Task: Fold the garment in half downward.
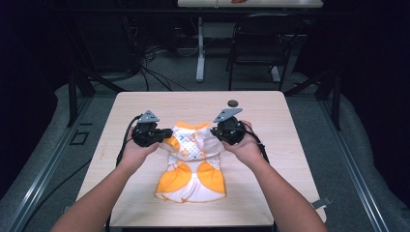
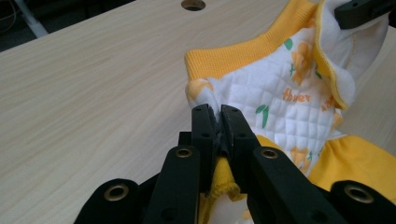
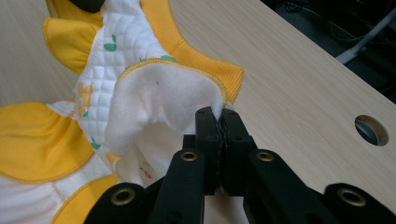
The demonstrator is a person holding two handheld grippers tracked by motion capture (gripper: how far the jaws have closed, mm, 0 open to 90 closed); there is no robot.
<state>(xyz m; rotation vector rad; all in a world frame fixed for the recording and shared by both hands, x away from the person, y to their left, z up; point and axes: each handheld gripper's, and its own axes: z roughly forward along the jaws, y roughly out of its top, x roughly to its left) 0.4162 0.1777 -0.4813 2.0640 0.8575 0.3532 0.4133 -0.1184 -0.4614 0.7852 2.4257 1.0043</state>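
Fingers of your left gripper (image 2: 219, 135) are clamped tight on a fold of the little garment (image 1: 192, 162) at its upper left corner, with quilted white cloth and a strip of yellow hem pinched between the pads. Your right gripper (image 3: 219, 140) has its fingers pressed together on the opposite upper corner, where the fleecy white inside of the fabric bunches up out of the grip. So you have both top corners in hand, and the grasping part of the work looks done.

From the high view, the garment lies in the middle of the table (image 1: 145, 104), its top edge lifted and gathered between your two hands while the orange and white lower part rests flat on the wood, spread toward you. Judging by that, the spreading, lifting or folding itself is not yet carried out: the body is rumpled near the collar band (image 2: 243, 51), and the lower panels have not been brought anywhere.

Nothing sits close enough to hinder you. Bare wood lies on both sides of the cloth. Farther off, near the far edge, you have a round hole (image 1: 232, 102) in the tabletop, well apart from the fabric and just beyond your right hand (image 1: 247, 145). Past the table stand a chair (image 1: 263, 41) and loose cables (image 1: 150, 65) on the floor, none of them in your way.
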